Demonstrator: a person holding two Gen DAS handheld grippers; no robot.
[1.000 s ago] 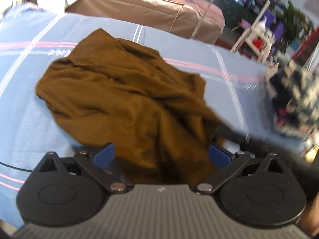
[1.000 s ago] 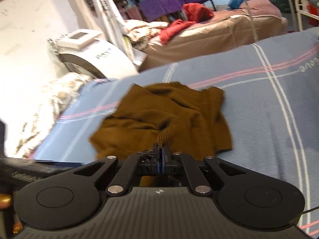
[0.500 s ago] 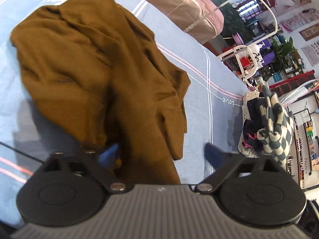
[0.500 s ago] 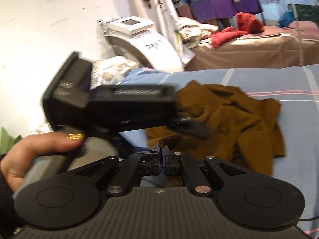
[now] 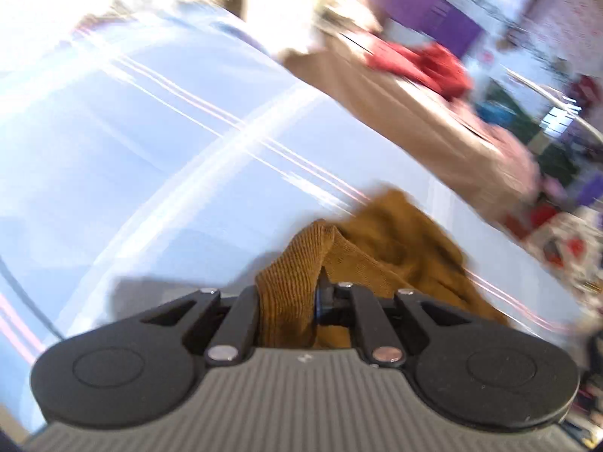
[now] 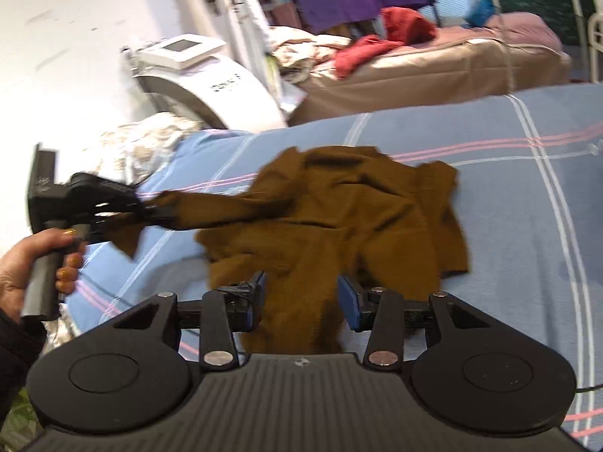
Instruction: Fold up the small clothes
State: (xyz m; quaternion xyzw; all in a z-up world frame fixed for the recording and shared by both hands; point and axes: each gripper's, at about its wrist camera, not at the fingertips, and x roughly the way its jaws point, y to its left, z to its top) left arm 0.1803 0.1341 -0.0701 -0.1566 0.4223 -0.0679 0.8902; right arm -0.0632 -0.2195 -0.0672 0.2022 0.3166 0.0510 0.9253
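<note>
A brown knit garment [image 6: 358,211] lies crumpled on the blue striped bed sheet [image 6: 527,188]. My left gripper [image 5: 320,293] is shut on a ribbed edge of the garment [image 5: 395,237]. In the right wrist view the left gripper [image 6: 150,211] is at the left, with a sleeve stretched out from the pile. My right gripper [image 6: 301,297] hovers at the garment's near edge. Its jaws are opening, brown fabric lies between the blue pads [image 6: 348,301], and they do not press on it.
A person's hand [image 6: 22,263] holds the left gripper's handle. Behind the bed stand a tan couch with red clothes [image 6: 395,34] and a white machine [image 6: 196,75]. A patterned cloth [image 6: 139,143] lies at the bed's far left corner. Bare sheet [image 5: 150,173] stretches to the left.
My left gripper closed on the garment and swung left, drawing a sleeve out of the pile. My right gripper let go of the fabric and its jaws spread apart.
</note>
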